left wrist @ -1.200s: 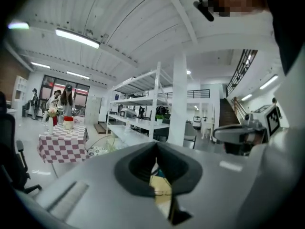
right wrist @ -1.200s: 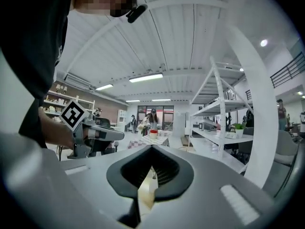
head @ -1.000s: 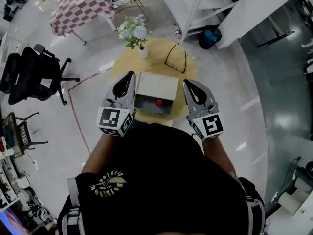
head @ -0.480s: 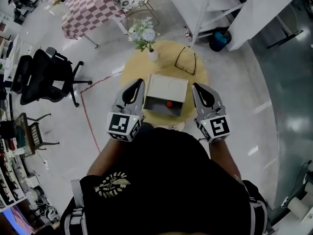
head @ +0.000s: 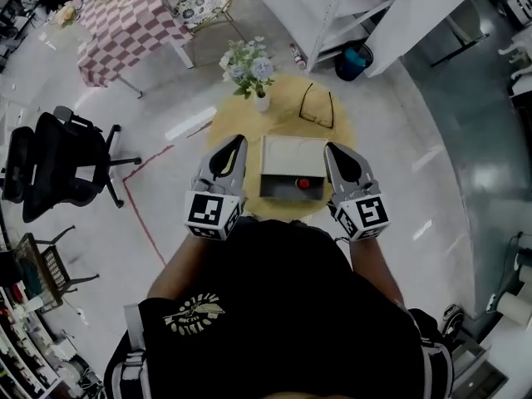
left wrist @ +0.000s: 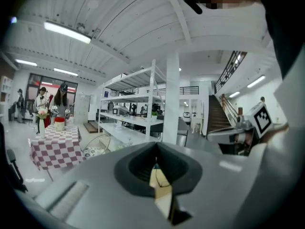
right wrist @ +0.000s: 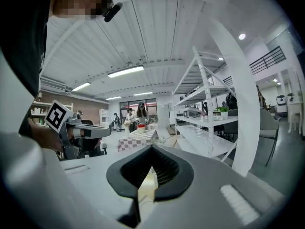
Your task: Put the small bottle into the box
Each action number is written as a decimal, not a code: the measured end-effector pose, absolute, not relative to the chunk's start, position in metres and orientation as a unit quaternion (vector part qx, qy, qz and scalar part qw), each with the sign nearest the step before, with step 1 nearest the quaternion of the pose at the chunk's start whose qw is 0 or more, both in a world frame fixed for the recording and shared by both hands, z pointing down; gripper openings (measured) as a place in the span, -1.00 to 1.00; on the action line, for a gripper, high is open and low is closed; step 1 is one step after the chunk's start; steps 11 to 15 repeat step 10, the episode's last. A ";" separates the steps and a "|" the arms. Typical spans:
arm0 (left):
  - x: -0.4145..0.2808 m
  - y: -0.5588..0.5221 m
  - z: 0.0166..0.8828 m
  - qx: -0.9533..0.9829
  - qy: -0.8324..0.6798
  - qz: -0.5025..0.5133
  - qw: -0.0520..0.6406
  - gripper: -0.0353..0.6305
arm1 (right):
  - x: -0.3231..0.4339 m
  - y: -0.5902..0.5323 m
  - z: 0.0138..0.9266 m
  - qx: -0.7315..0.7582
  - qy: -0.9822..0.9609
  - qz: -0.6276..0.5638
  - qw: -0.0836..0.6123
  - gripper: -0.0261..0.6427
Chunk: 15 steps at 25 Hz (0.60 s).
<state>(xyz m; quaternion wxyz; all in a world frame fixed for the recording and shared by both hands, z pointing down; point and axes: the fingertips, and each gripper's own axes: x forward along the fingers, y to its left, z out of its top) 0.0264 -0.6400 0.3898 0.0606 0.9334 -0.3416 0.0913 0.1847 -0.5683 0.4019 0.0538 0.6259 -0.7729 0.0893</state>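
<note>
- Round yellow table stands on glossy grey floor, with white shelving behind.
- It bears a flower vase, glasses and the box.
- The red-capped small bottle sits inside the box.
- Left gripper and right gripper flank the box, jaws closed and empty.

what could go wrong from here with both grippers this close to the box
1. The left gripper and right gripper flank the box closely, jaws shut. A sideways bump may slide it on the small round table, whose near edge is close.
2. A push forward may drive the box into the glasses or the flower vase beyond it.
</note>
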 end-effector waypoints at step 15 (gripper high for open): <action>-0.011 -0.699 0.413 0.953 -0.276 0.056 0.114 -0.89 | 0.145 -0.595 0.407 0.685 -0.718 0.085 0.089 -0.90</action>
